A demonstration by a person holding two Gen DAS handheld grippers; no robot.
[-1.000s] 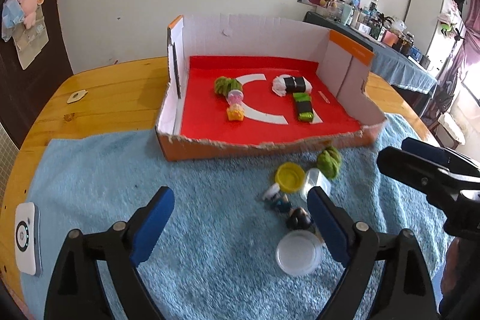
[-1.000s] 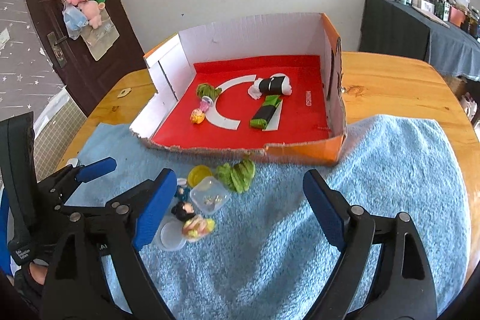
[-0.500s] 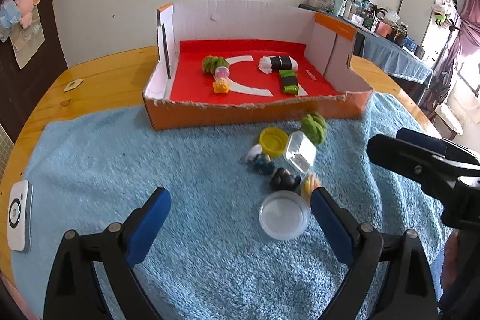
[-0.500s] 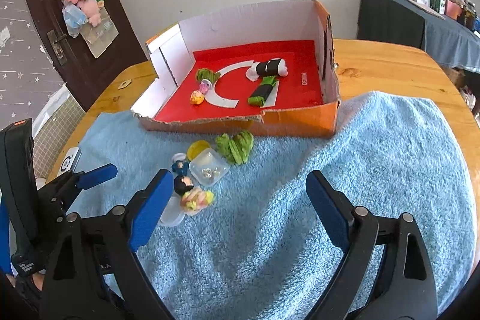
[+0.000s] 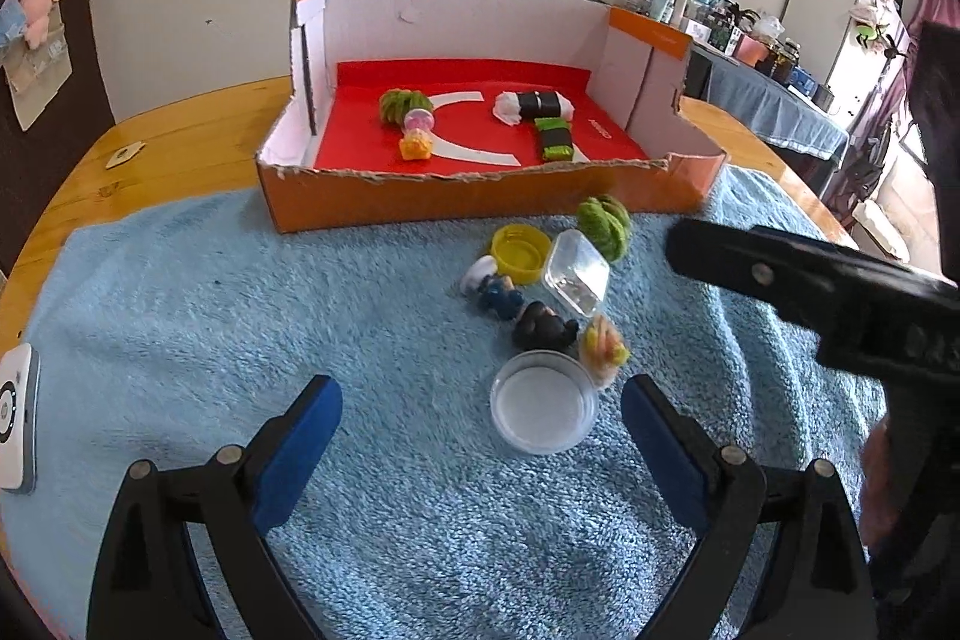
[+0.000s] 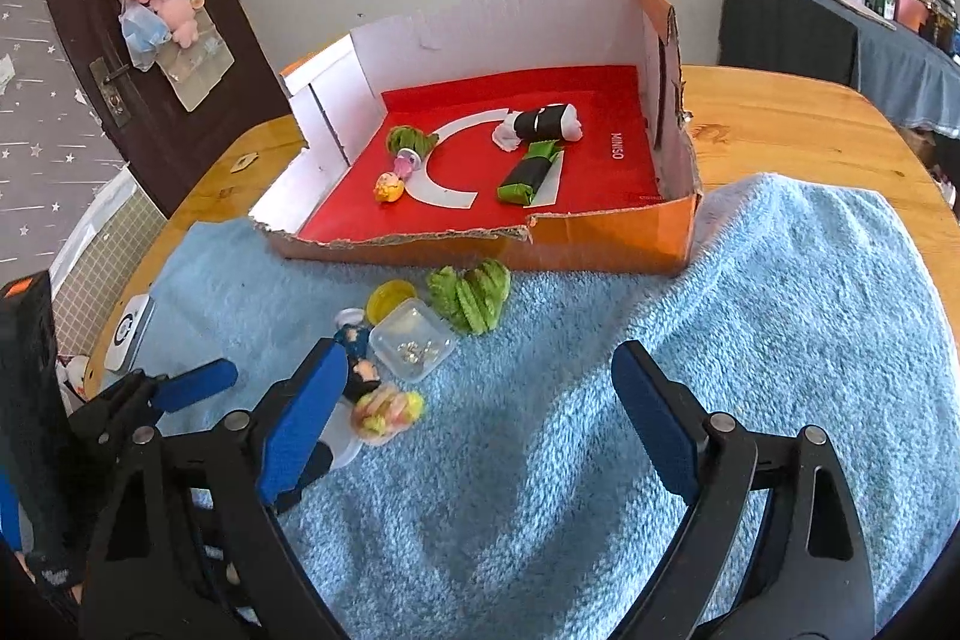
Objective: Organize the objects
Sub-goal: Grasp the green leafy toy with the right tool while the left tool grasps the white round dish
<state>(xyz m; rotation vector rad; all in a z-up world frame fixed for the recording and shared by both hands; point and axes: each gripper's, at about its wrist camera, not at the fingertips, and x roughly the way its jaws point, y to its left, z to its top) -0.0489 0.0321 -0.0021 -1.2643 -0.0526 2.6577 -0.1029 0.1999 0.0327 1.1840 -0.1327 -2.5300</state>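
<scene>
Five toys inside cardboard box (image 5: pixel 480 205); seven-odd pieces (image 5: pixel 543 292) left just before it; left gripper (image 5: pixel 480 427), right gripper (image 6: pixel 474 388) gape empty.

Your loose pile sits on the blue towel (image 5: pixel 252 316), just in front of the cardboard box (image 5: pixel 480 202): green leafy toy (image 5: pixel 603 227), yellow cap (image 5: pixel 521 254) touching the clear square container (image 5: pixel 575 271), blue-and-white figure (image 5: pixel 493 287), dark figure (image 5: pixel 543 328), pink-yellow toy (image 5: pixel 602 349), round clear lid (image 5: pixel 543 409) lying flat nearest you. Inside the box, on its red floor: green bundle (image 5: pixel 403 105), small pink piece (image 5: pixel 418 121), yellow piece (image 5: pixel 415 145), black-banded white roll (image 5: pixel 533 106), green black-banded roll (image 5: pixel 553 139).
</scene>
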